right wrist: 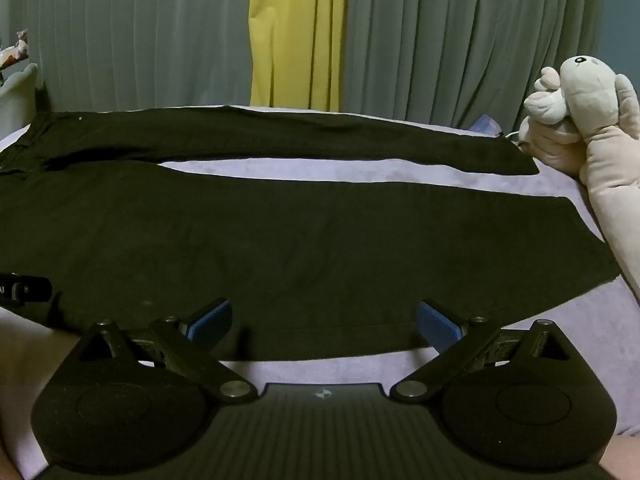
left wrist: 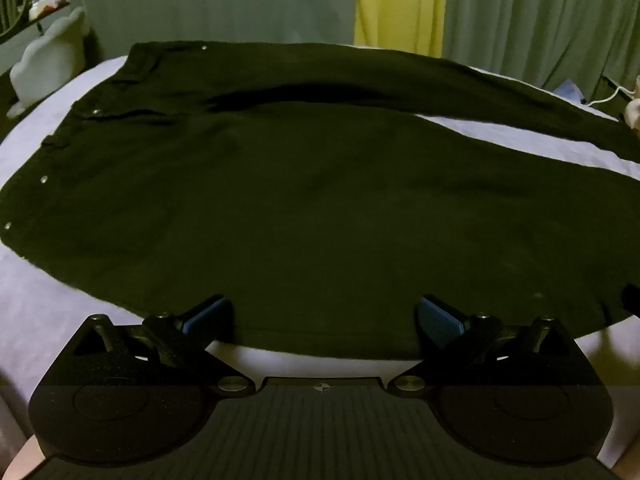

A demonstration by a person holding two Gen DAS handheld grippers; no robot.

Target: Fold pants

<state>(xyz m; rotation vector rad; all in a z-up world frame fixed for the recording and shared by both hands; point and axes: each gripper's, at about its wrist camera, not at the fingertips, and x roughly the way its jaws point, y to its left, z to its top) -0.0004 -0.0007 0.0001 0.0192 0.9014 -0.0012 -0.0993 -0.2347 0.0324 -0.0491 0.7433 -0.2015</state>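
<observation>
Black pants (left wrist: 304, 208) lie flat on a pale lilac bed (left wrist: 48, 312), waistband at the left, both legs running right with a strip of sheet between them. They show in the right wrist view too (right wrist: 280, 240). My left gripper (left wrist: 322, 316) is open, its blue-padded fingers over the near edge of the near leg, towards the waist end. My right gripper (right wrist: 324, 320) is open over the near edge of the same leg, closer to the cuff. Part of the left gripper (right wrist: 24, 288) shows at the far left of the right wrist view.
A beige plush toy (right wrist: 592, 120) lies at the bed's right end beside the cuffs. A pale cushion (left wrist: 48, 60) stands beyond the waistband at left. Green curtains (right wrist: 460, 40) with a yellow panel (right wrist: 296, 36) hang behind the bed. A white cable (left wrist: 608, 98) lies at the far right.
</observation>
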